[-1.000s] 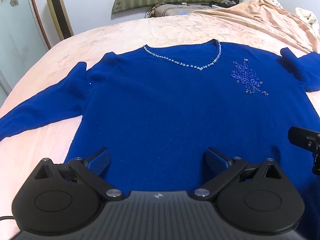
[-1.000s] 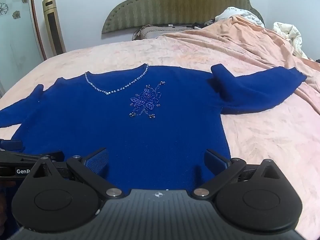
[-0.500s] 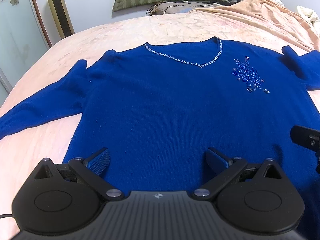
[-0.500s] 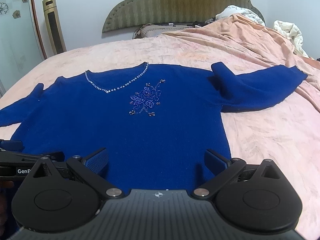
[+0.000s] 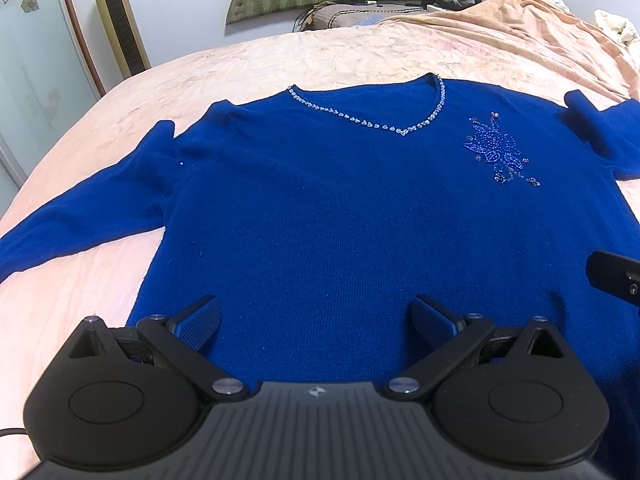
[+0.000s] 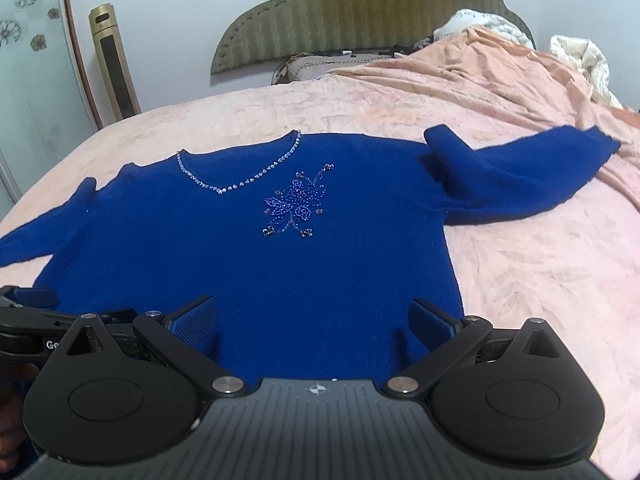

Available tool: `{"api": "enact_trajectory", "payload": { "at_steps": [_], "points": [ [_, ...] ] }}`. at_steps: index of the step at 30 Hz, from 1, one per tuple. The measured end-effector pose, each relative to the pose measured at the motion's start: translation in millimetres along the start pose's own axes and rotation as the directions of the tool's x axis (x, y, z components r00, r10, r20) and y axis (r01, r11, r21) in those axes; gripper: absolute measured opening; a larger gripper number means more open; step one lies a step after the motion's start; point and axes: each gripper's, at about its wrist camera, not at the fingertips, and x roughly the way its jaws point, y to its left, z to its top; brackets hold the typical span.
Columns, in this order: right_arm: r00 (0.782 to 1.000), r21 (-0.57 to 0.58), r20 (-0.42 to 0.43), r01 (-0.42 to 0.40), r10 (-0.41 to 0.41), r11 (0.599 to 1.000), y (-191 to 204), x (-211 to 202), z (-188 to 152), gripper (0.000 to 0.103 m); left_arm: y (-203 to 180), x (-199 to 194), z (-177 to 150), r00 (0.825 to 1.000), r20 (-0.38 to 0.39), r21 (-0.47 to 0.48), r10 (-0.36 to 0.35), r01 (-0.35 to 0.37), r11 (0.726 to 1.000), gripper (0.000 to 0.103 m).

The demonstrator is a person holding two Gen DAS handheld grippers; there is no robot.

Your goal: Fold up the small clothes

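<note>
Right wrist view: both grippers' jaws spread wide over blue sweater (image 6: 248,280); left gripper (image 6: 28,312) reads "G…".

The left gripper (image 5: 316,320) hangs with its jaws spread wide over the hem of a blue sweater (image 5: 340,220). Ahead of the jaws the sweater lies flat on a pink bed (image 5: 360,56).

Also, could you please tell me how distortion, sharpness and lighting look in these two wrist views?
Left wrist view: fisheye curves the peach bedspread; the blue knit sweater is sharp under soft, even light. Right wrist view: same curvature, dark vignetted corners, and the right claw casts faint shadows on the hem.
</note>
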Motion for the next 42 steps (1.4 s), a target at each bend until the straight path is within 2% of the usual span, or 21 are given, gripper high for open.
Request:
{"api": "enact_trajectory", "payload": {
  "at_steps": [8,16,21,42],
  "points": [
    [1.000,-0.078,0.014,0.027,-0.026,0.997,10,-2,-1,0.103,2,0,0,1.000,0.001,-0.005,-0.010,0.010,1.000,0.103],
    [1.000,-0.051,0.012,0.018,-0.017,0.999,3,-3,-1,0.103,1,-2,0,1.000,0.004,-0.007,-0.002,0.002,1.000,0.103],
    [0.998,-0.120,0.023,0.064,-0.062,0.991,11,-2,-5,0.103,-1,-2,0,1.000,0.006,-0.002,0.003,-0.003,1.000,0.103],
    [0.998,-0.110,0.037,0.048,-0.044,0.993,9,-5,-7,0.103,-2,0,0,1.000,0.007,0.004,0.009,-0.009,1.000,0.103]
  ]
}}
